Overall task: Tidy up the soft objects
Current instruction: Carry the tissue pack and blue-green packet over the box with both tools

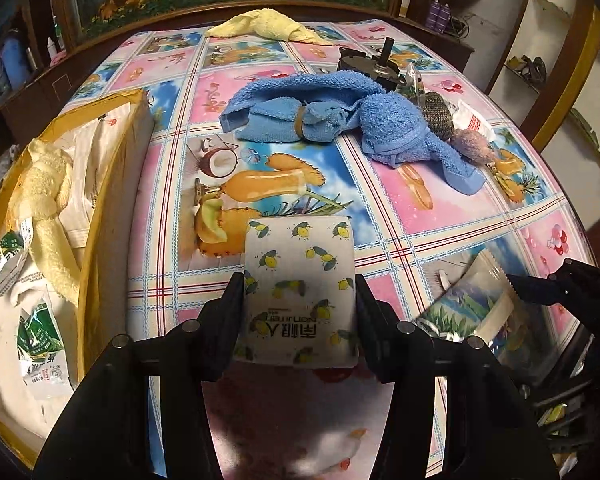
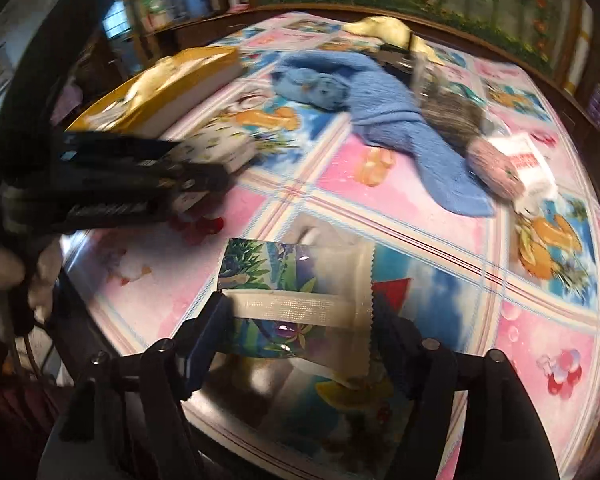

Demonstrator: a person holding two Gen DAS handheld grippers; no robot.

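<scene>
My left gripper [image 1: 300, 300] is shut on a white tissue pack with a lemon print [image 1: 300, 264], held just above the tablecloth beside the yellow cardboard box [image 1: 112, 152]. In the right wrist view the same pack [image 2: 220, 146] shows at the left, in front of the box [image 2: 172, 80]. My right gripper [image 2: 300, 316] stands open around a flat packet with a tropical print [image 2: 296, 300] that lies on the cloth, its edges close to both fingers. A blue towel [image 1: 340, 120] lies crumpled mid-table.
The box holds a yellow towel [image 1: 48, 200] and white sachets. At the far edge lies another yellow towel [image 1: 268, 24]. A grey-pink knitted sock [image 1: 460, 136], a white packet [image 1: 474, 122] and a dark metal part [image 1: 372, 64] lie by the blue towel. The patterned tablecloth [image 1: 420, 208] is bare between.
</scene>
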